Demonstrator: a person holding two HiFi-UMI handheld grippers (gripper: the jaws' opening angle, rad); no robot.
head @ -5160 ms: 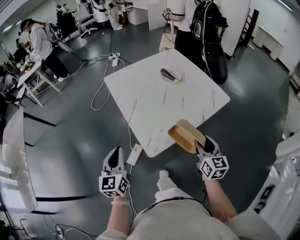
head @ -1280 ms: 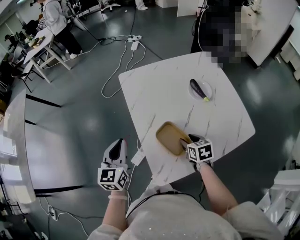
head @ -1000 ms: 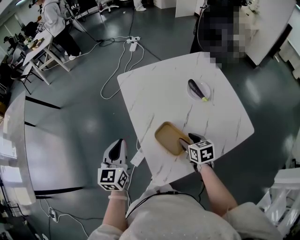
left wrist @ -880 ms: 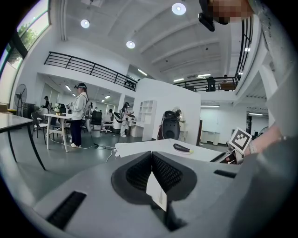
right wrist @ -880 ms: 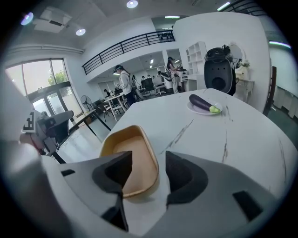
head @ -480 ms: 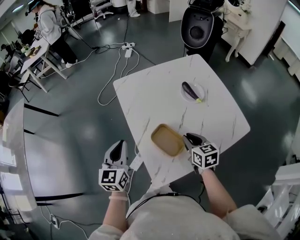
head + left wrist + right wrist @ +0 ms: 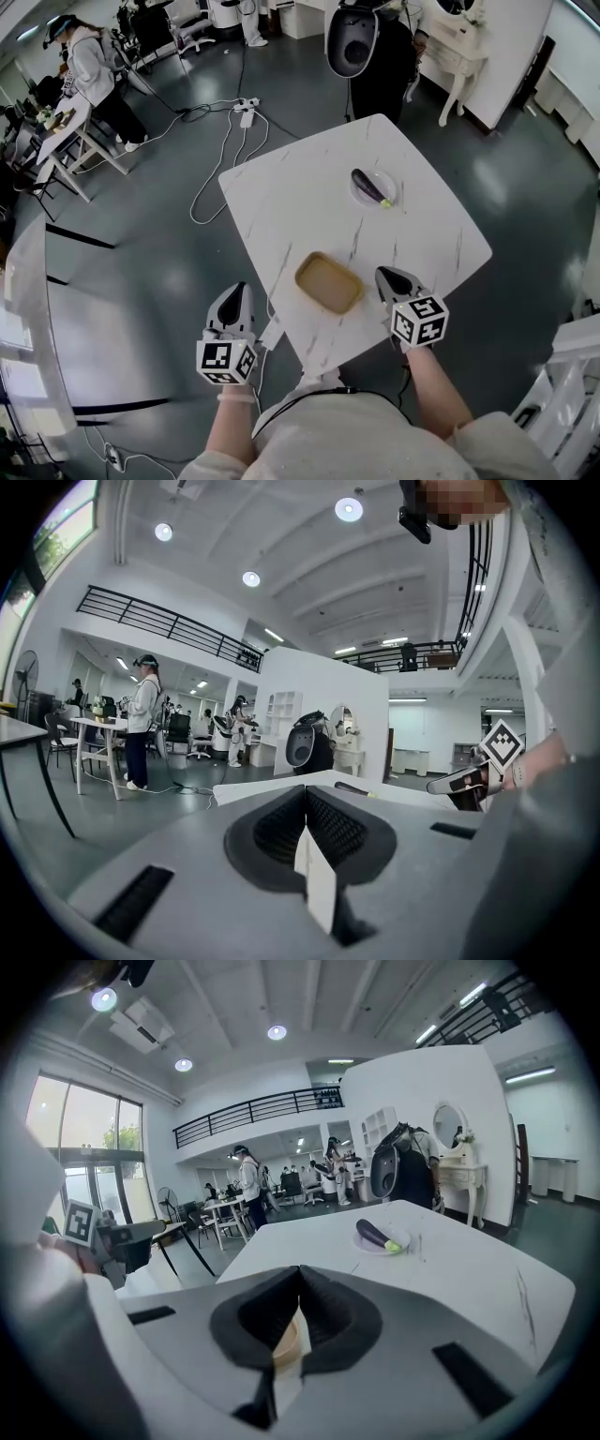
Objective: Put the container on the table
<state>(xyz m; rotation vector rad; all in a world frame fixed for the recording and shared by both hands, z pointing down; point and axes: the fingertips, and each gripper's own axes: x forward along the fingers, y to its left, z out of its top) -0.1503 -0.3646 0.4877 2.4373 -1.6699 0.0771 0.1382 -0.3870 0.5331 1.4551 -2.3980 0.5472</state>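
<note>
While my right tool [image 7: 383, 274] hangs empty, jaws together, beside the container [image 7: 328, 282], I could nudge it off the near edge of the worktop [image 7: 431, 225].

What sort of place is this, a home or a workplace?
Probably an open lab or workshop: a lone white table on bare grey floor, power cables trailing across it, and a person in a headset by a desk.

light: bright, ceiling lamps [image 7: 349, 509] | glare: glossy floor [image 7: 487, 178] | edges: fisheye-bent, dark corners | focus: sharp
</note>
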